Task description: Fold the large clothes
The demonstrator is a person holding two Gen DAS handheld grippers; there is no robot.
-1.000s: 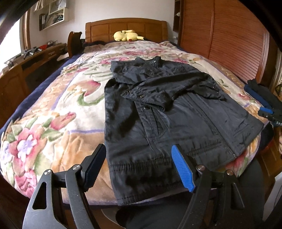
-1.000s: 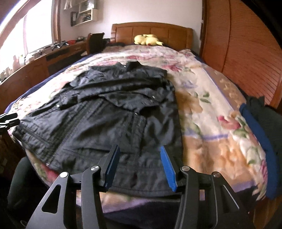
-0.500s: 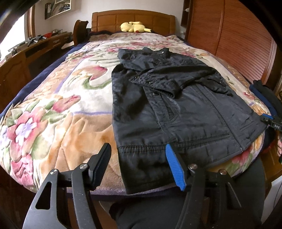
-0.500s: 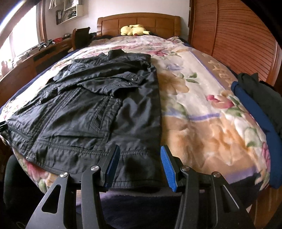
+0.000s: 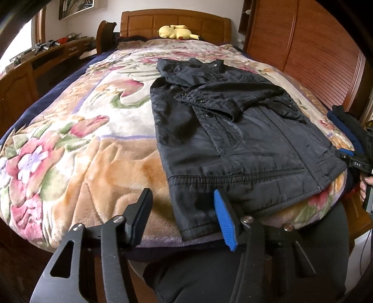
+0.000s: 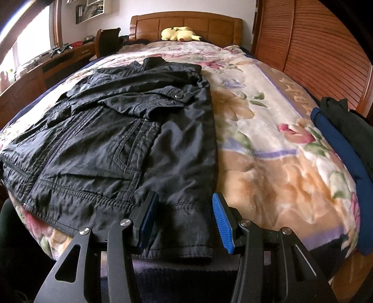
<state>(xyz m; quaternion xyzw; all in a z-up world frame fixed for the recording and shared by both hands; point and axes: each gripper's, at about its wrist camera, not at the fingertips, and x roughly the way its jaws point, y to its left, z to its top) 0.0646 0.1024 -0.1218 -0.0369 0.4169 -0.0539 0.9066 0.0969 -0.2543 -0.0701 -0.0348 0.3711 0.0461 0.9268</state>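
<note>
A black jacket [image 5: 233, 130] lies flat on the floral blanket [image 5: 77, 144], collar toward the headboard, sleeves folded across its chest, hem hanging over the near edge. It also shows in the right wrist view [image 6: 121, 144]. My left gripper [image 5: 184, 216] is open, its jaws on either side of the hem's left corner, close above it. My right gripper [image 6: 184, 221] is open around the hem's right corner. The right gripper also shows at the far right of the left wrist view [image 5: 359, 160].
A stack of folded dark and blue clothes [image 6: 342, 139] lies at the bed's right edge. A yellow plush toy [image 6: 179, 33] sits by the wooden headboard [image 6: 186, 21]. A wooden desk [image 5: 46, 58] runs along the left, slatted wooden doors [image 6: 314, 51] along the right.
Both grippers moved down and forward to the near hem of the jacket, each settling around a bottom corner. Both stayed open.
</note>
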